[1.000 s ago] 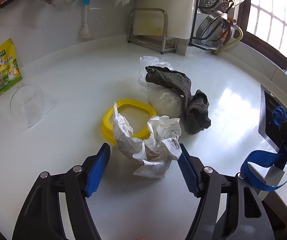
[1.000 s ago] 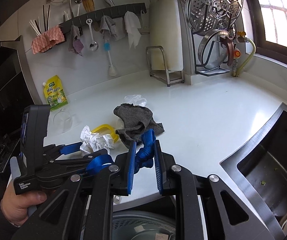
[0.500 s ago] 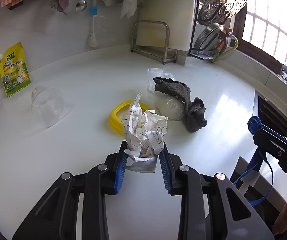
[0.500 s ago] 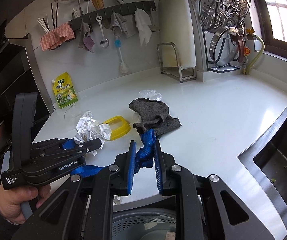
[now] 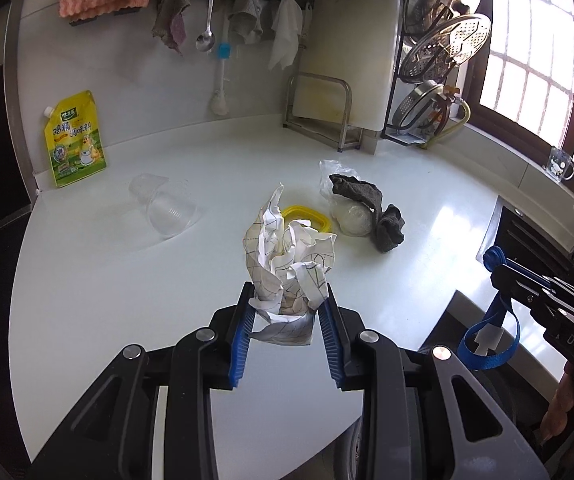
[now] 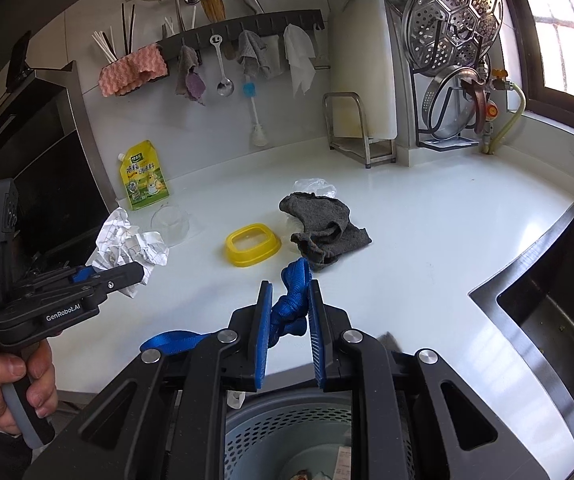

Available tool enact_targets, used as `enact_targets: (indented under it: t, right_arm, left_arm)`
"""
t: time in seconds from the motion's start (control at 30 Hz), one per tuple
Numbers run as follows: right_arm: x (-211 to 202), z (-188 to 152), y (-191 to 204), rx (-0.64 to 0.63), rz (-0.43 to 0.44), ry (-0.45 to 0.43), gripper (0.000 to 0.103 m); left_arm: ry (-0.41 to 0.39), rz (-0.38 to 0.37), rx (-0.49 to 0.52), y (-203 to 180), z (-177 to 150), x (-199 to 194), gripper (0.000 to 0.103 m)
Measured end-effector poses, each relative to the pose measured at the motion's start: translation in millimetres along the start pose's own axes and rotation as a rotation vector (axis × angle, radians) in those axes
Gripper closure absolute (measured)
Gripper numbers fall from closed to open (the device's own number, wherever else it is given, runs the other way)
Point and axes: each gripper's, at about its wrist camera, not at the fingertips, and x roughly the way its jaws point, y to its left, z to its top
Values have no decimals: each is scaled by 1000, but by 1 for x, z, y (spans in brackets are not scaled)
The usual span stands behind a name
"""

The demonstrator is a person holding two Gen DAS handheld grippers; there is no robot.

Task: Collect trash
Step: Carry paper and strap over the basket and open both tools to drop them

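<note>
My left gripper (image 5: 287, 296) is shut on a crumpled white paper ball with printed lines (image 5: 287, 256) and holds it above the white counter (image 5: 127, 280). From the right wrist view, the same paper (image 6: 127, 240) hangs in the left gripper (image 6: 107, 274) at the counter's left end, with a hand on the handle. The right gripper (image 6: 289, 292) is shut on the knot of a blue strap (image 6: 293, 308), over the counter's near edge. Below it sits a grey perforated bin (image 6: 287, 428) with some scraps inside.
On the counter lie a yellow ring lid (image 5: 307, 216), a grey cloth (image 5: 371, 204) over a clear plastic bag (image 5: 351, 218), and a tipped clear cup (image 5: 167, 208). A yellow pouch (image 5: 75, 140) leans on the wall. The sink (image 6: 559, 312) is at right.
The left jaws closed on the paper ball, lifted it off the counter and drew it back toward the near left. The right gripper kept its grip on the strap and shifted slightly.
</note>
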Motion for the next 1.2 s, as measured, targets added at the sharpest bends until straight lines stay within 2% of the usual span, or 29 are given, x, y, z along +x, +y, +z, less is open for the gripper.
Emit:
enact_targets:
  t: [0.2,0.6,0.97,1.2]
  right_arm:
    - [-23,-21,14,-24,-3,18,86]
    - [-76,-64,11,-25,-43,42,86]
    - [-106,-105,-13,16,-104,72,86]
    - [-111,-116,-18,25,-105,80,86]
  left_arm:
    - [5,-8,49,-11,-24,-23,72]
    - [17,-110,98,-51,-60,-62,72]
    - [60,-179,152,-93,-87,-67,71]
    - [81,-200,181,-112,-94,-66,71]
